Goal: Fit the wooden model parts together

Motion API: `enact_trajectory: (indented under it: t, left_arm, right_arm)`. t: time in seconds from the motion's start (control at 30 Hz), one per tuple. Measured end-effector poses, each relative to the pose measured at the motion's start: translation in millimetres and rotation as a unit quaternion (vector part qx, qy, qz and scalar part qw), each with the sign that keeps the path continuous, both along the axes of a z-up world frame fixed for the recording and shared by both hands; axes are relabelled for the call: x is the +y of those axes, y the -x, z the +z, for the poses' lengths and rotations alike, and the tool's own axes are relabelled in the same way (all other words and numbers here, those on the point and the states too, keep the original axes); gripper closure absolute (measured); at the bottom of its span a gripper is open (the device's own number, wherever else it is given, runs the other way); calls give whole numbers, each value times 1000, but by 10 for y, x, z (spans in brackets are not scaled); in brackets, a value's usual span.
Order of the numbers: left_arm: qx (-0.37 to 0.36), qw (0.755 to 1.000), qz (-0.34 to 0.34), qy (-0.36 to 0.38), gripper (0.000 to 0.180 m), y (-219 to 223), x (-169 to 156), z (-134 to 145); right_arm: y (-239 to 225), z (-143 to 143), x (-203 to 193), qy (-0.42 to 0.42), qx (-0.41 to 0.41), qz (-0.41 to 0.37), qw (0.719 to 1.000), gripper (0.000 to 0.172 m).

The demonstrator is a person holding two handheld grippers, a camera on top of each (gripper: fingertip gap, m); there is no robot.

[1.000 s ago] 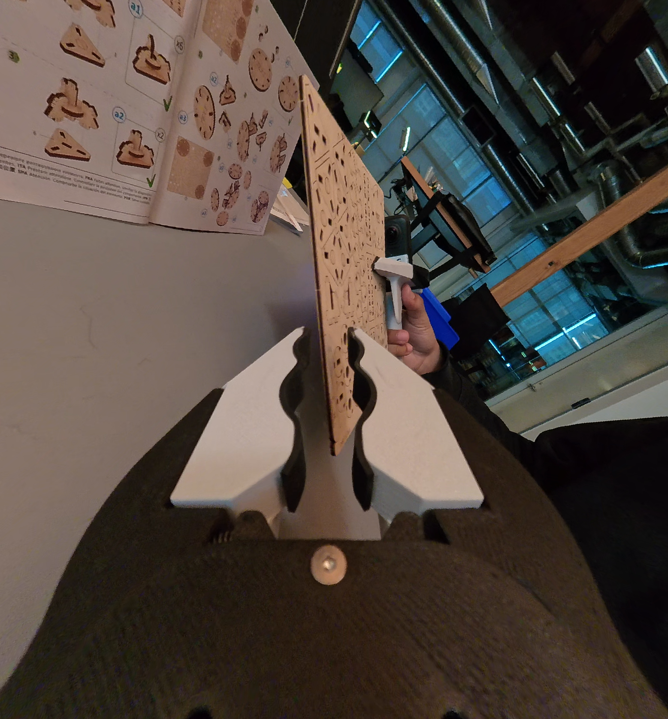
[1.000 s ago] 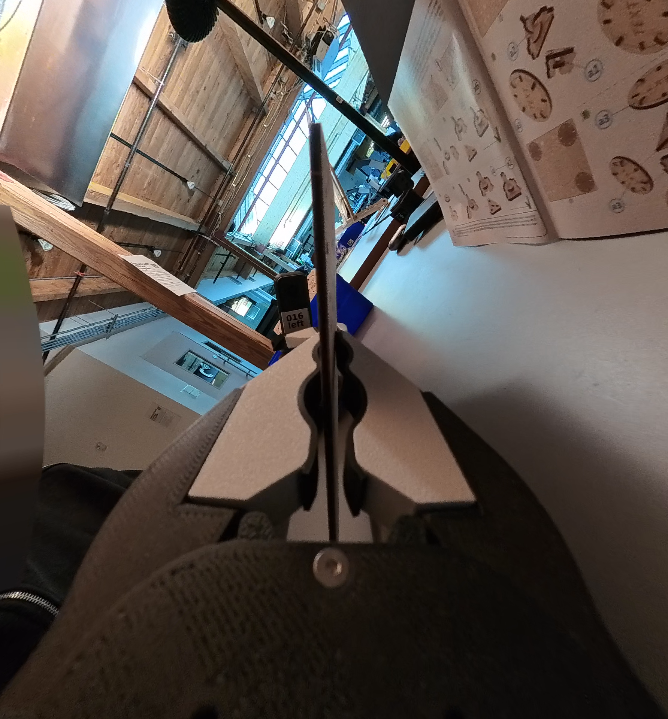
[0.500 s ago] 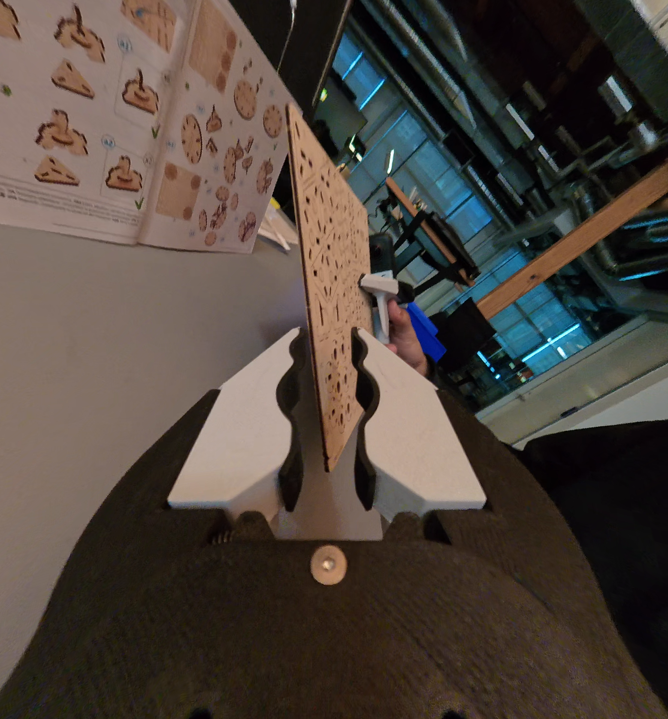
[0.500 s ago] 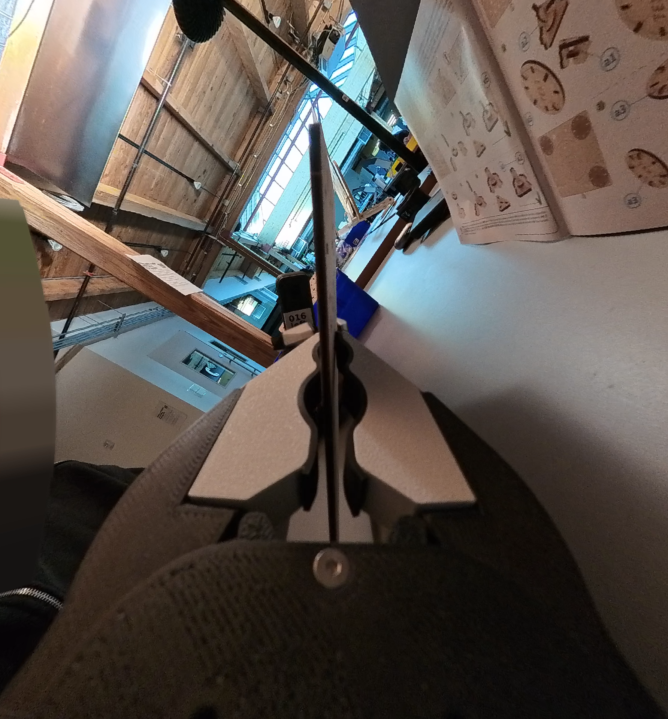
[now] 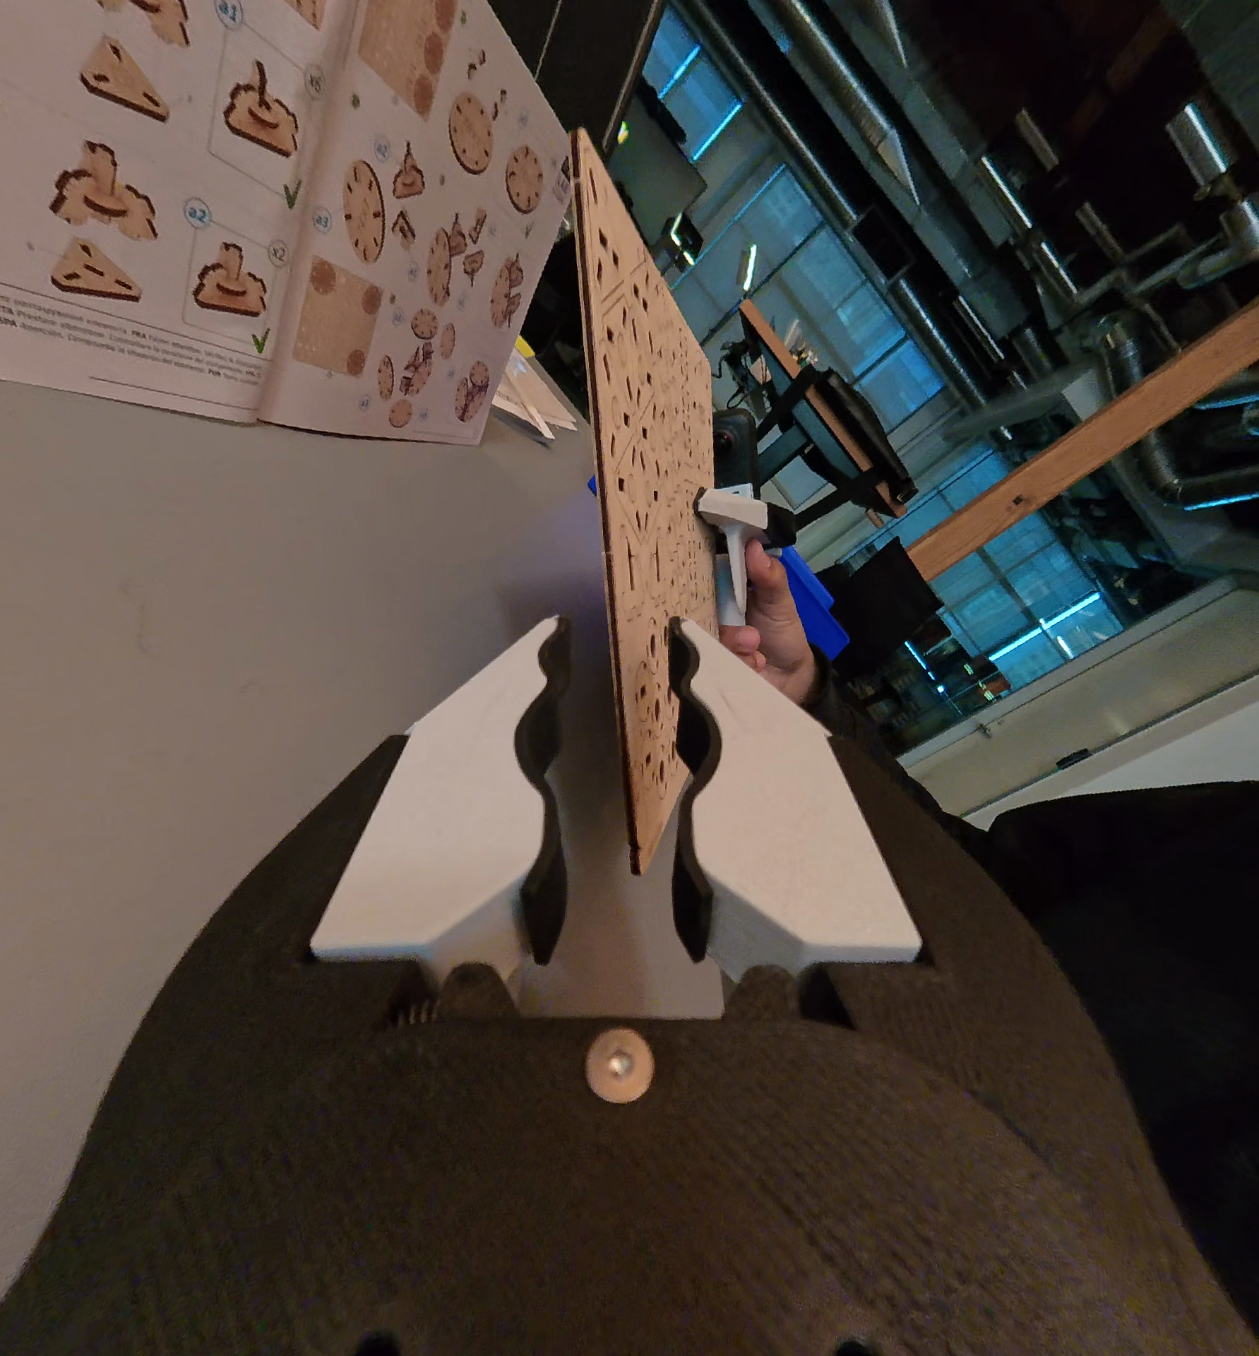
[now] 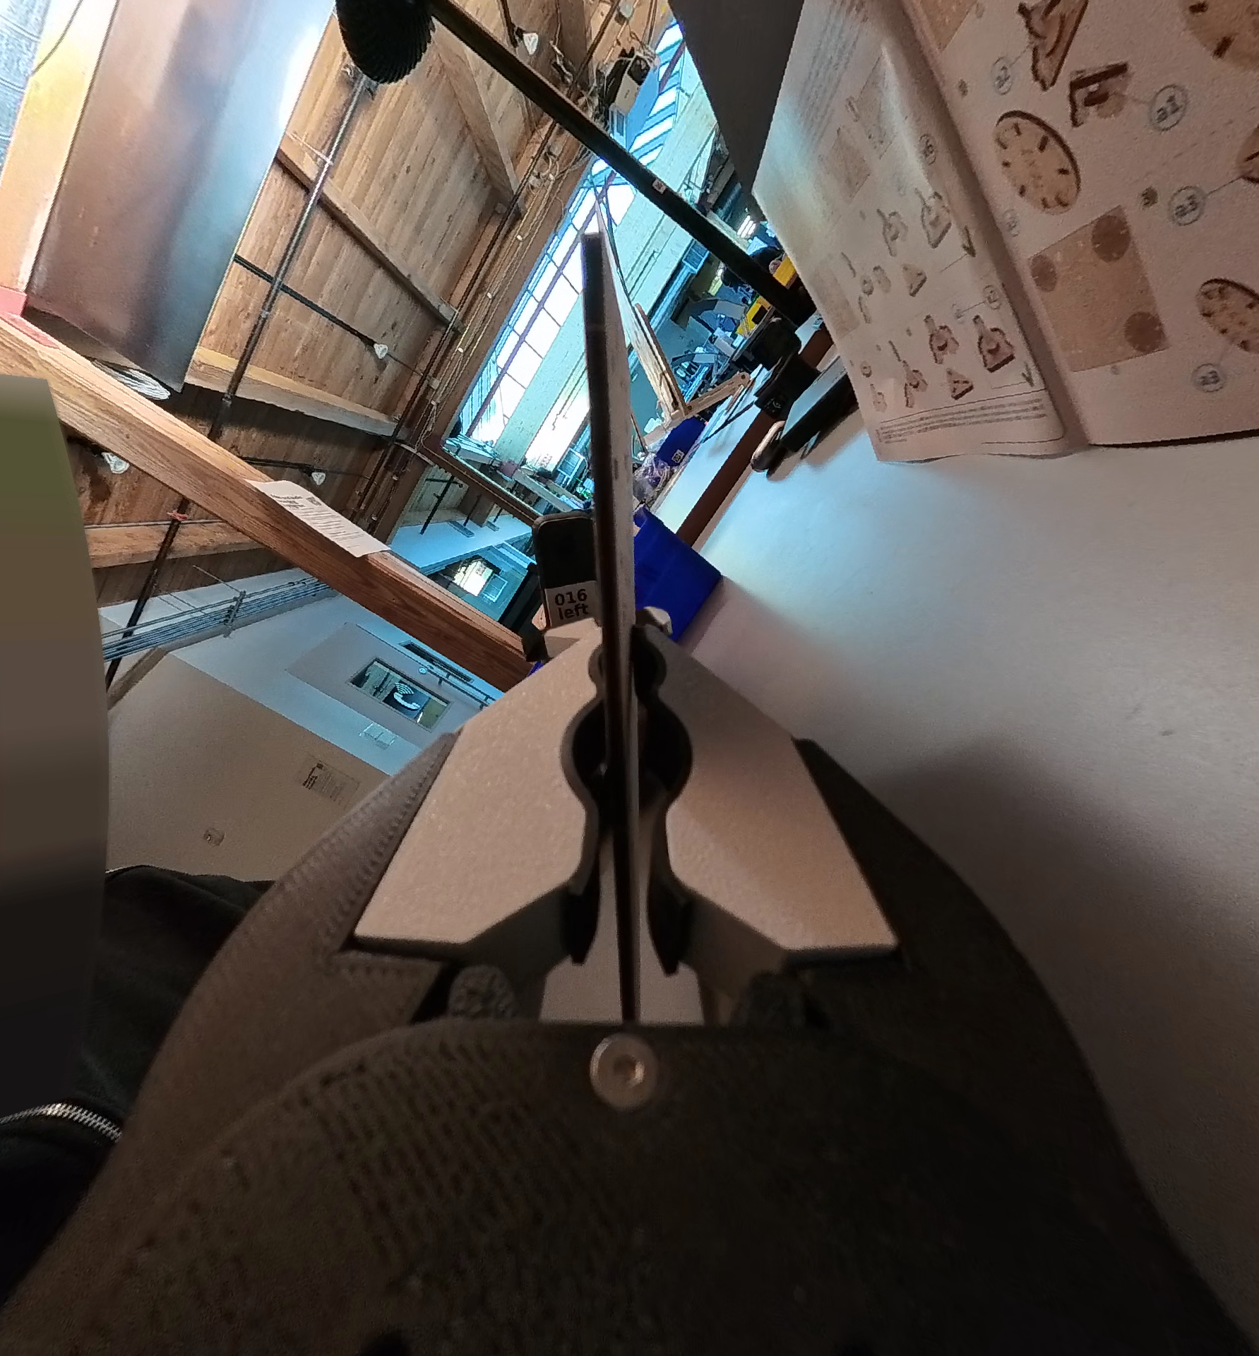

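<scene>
Plywood sheet (image 5: pixel 648 469), laser-cut with small parts, stands on edge between your left gripper's (image 5: pixel 619 646) spread jaws; the pads (image 5: pixel 692 734) sit apart from it, a clear gap on the far-left side and a thinner one on the other, so this hand grips nothing. Your right gripper (image 6: pixel 622 660) is clamped tight on the same sheet, seen edge-on (image 6: pixel 608 514), and carries all of it. Risk, as I judge it: held at one side only, the thin board may sag, twist or snap along its cut lines if you swing it. Beside the left jaws lies bare grey table (image 5: pixel 208 587); beyond them an open instruction booklet (image 5: pixel 245 220) and, past the sheet, a blue bin (image 6: pixel 674 572) at the table's far edge.
</scene>
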State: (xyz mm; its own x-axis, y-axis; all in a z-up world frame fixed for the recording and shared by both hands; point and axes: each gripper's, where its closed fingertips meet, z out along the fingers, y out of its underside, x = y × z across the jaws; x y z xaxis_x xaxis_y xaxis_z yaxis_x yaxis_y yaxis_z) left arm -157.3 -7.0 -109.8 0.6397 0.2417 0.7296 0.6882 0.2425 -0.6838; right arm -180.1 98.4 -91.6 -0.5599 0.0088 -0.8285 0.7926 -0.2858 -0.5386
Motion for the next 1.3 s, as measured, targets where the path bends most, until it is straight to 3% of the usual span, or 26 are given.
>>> enact_trajectory:
  t: [0.3, 1.3]
  left_arm:
    - [-5, 999, -38, 23, 156, -107, 115, -84]
    - [12, 993, -17, 115, 162, -65, 154, -297]
  right_arm:
    - [-8, -10, -13, -2, -1, 3, 1000, 172]
    - [-21, -112, -82, -28, -1, 7, 1000, 171]
